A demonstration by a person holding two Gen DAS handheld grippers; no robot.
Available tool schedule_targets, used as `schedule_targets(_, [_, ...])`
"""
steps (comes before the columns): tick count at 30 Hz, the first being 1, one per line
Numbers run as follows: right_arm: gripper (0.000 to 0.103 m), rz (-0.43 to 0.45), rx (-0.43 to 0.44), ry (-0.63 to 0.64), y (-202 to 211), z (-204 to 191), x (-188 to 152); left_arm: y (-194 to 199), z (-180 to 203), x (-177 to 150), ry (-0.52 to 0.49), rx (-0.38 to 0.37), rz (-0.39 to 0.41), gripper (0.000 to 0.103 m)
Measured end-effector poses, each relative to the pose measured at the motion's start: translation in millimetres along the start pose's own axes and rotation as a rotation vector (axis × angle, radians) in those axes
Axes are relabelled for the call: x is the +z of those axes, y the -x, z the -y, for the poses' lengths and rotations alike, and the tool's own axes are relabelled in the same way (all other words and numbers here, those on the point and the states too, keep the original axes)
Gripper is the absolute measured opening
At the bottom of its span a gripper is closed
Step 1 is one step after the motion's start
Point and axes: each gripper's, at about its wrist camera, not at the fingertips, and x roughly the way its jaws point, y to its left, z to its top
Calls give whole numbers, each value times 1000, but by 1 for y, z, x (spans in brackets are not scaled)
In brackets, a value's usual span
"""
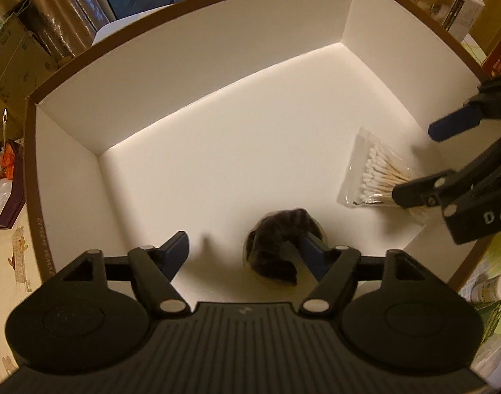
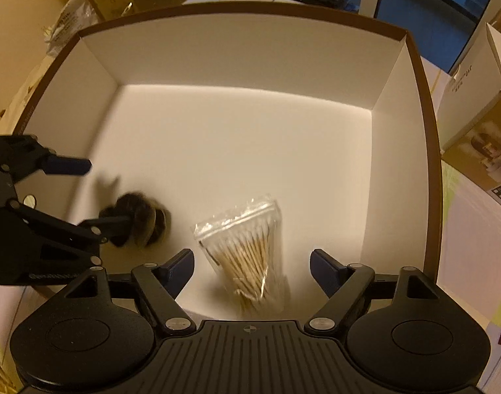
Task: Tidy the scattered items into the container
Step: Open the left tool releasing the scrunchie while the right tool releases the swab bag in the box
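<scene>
The container point(image 2: 395, 75) is a square cardboard box with smooth white inner walls and a thin brown rim, and it fills the middle of both views. On its white floor, at lower centre of the right wrist view, lies a clear plastic bag of cotton swabs point(image 2: 247, 246), with wooden sticks and white tips. The right gripper point(image 2: 252, 266) hangs over this bag with its two blue-tipped fingers spread wide, not touching it. At the lower left of that view sits a dark, fuzzy scrunchie point(image 2: 142, 220), round and soft, partly blurred. The left gripper point(image 1: 247, 256) is spread open too; one finger point(image 1: 311, 251) reaches into the scrunchie, at lower centre of the left wrist view, and the other stands apart from it.
</scene>
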Motion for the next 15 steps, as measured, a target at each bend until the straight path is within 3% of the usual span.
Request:
schedule_targets(6, [83, -12, -9, -5, -2, -4, 0, 10, -1, -1, 2, 5, 12, 90])
schedule_targets(15, [83, 10, -2, -14, 9, -8, 0, 24, 0, -5, 26, 39, 30, 92])
